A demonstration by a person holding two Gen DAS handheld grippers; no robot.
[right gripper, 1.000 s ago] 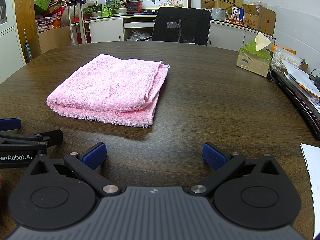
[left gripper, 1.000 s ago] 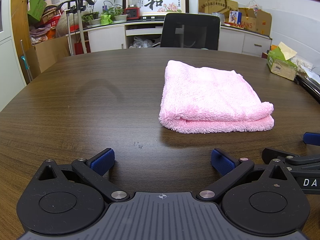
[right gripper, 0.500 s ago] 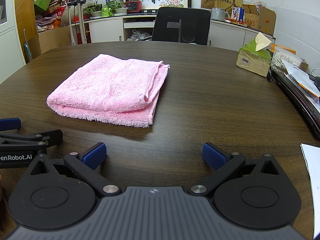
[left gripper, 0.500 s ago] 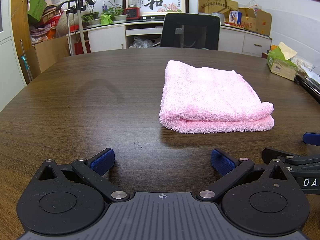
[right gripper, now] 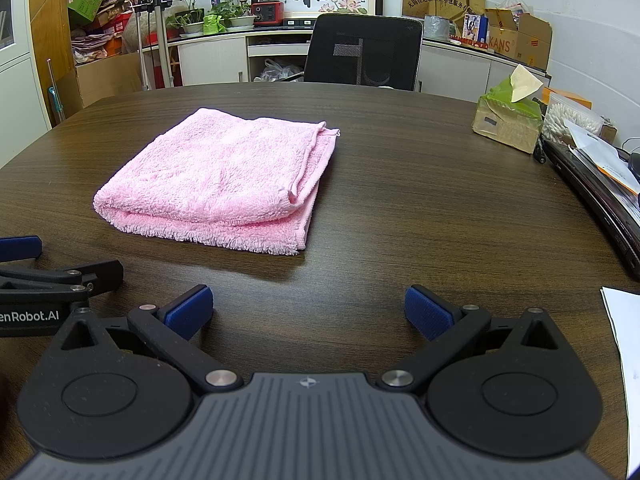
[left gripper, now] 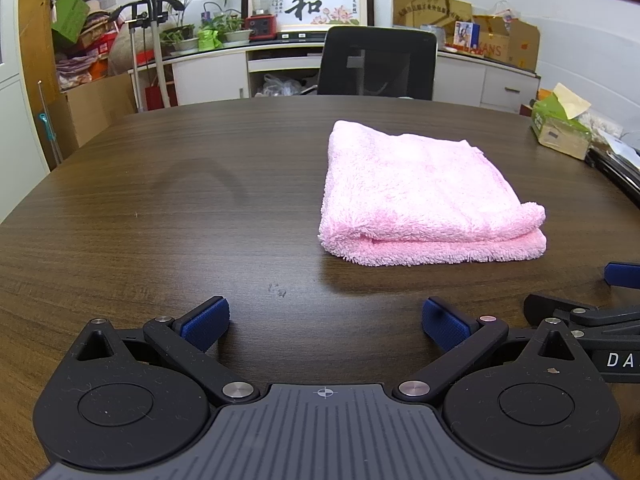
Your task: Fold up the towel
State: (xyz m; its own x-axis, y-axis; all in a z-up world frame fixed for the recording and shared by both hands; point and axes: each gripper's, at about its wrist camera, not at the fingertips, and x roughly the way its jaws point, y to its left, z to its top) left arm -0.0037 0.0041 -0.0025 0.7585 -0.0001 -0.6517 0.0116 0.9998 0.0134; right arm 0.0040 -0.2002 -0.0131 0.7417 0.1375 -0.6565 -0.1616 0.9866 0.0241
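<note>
On dark wood table (left gripper: 200, 208), folded pink towel (left gripper: 420, 188); cluttered office behind.

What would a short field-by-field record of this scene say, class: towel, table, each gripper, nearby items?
towel: pink towel, folded, flat on the table, touched by neither gripper
table: dark wood table
left gripper: open, empty, short of the towel, towel ahead to its right
right gripper: open, empty, towel ahead to its left
tissue box: far right on the table
chair: black chair behind the table
task state: towel looks already folded
</note>
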